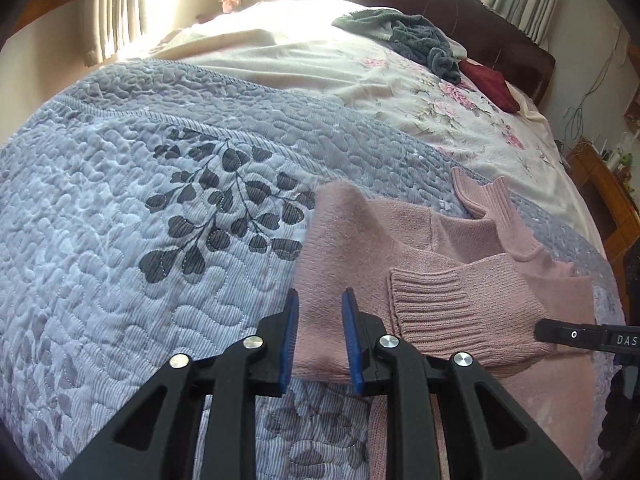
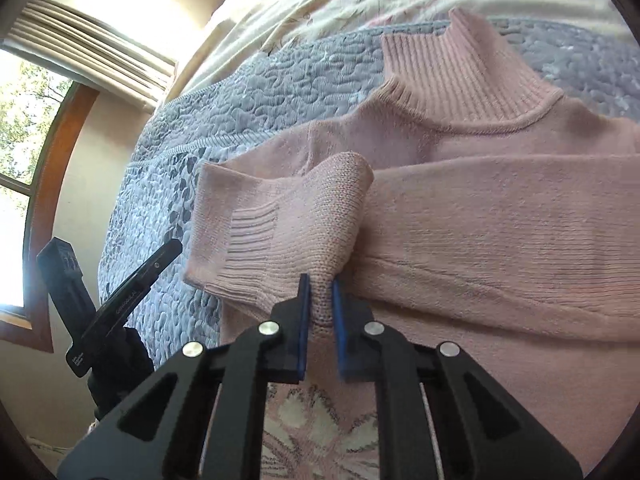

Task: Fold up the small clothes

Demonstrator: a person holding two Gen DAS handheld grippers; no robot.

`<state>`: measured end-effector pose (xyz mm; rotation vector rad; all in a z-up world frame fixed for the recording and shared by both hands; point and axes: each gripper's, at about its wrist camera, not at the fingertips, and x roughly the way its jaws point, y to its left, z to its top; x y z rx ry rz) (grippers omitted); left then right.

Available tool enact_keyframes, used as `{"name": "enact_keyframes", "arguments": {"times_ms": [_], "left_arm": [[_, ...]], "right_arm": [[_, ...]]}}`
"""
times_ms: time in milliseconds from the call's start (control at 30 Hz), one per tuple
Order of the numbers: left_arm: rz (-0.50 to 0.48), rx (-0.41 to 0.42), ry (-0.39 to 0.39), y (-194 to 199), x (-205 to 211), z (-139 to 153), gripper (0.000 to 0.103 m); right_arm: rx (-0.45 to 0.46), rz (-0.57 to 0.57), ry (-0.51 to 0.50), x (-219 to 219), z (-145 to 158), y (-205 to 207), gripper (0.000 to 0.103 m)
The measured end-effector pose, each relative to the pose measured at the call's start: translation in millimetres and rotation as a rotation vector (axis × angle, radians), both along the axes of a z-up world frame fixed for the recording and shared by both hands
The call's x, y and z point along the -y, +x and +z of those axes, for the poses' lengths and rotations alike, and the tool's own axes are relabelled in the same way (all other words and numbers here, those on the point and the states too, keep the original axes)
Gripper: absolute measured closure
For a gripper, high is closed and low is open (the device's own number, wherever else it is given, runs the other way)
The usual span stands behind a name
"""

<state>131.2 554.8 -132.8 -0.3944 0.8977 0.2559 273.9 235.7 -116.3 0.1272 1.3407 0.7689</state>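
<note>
A pink knit turtleneck sweater (image 1: pixel 440 248) lies flat on the blue-grey quilt (image 1: pixel 160 140), collar toward the headboard. One sleeve is folded across the chest, its ribbed cuff (image 2: pixel 248 256) pointing left. My right gripper (image 2: pixel 320 285) is shut on a raised pinch of that sleeve just behind the cuff. My left gripper (image 1: pixel 321 300) is open over the sweater's folded left side, with pink cloth showing in the gap between the blue pads. A black finger of the right gripper (image 1: pixel 560 332) shows beside the cuff (image 1: pixel 452 312) in the left wrist view.
A grey crumpled garment (image 1: pixel 416 36) and a dark red cloth (image 1: pixel 492 84) lie on the cream floral sheet (image 1: pixel 440 112) near the dark headboard (image 1: pixel 460 4). Curtains (image 1: pixel 108 8) hang at left. A wooden cabinet (image 1: pixel 604 188) stands by the bed's right edge.
</note>
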Motion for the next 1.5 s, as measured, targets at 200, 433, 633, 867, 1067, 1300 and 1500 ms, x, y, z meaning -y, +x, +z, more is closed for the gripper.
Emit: {"name": "enact_keyframes", "arguments": {"times_ms": [200,433,633,867,1067,1300,1500], "left_arm": [[-0.078,0.007,0.012,24.4,37.9,3.1,0.081],[-0.144,-0.109,0.056,53.0,78.2,-35.6,0.081],[-0.145,-0.124,0.045,54.5,73.2,-48.8,0.08],[-0.153,-0.065,0.035,45.8,70.1,-18.4,0.079],[-0.194,-0.091,0.045,57.1,82.6,-22.3,0.079],[-0.194,-0.119,0.002,57.3,73.6,-48.7,0.077],[-0.202,-0.116,0.01,57.0,74.5,-51.0,0.077]], "right_arm": [[0.091,-0.078,-0.092,58.4,13.5,23.1,0.093],[0.053,-0.117,-0.203,76.9,-32.1,36.0,0.093],[0.091,-0.08,-0.299,67.5,-44.7,28.4,0.084],[0.217,-0.035,-0.258,43.4,6.5,3.9,0.064],[0.189,0.113,-0.242,-26.4,-3.0,-23.9,0.063],[0.171,0.129,-0.384,-57.6,-45.3,-25.6,0.065],[0.153,0.088,-0.321,-30.3,-32.7,-15.4,0.09]]}}
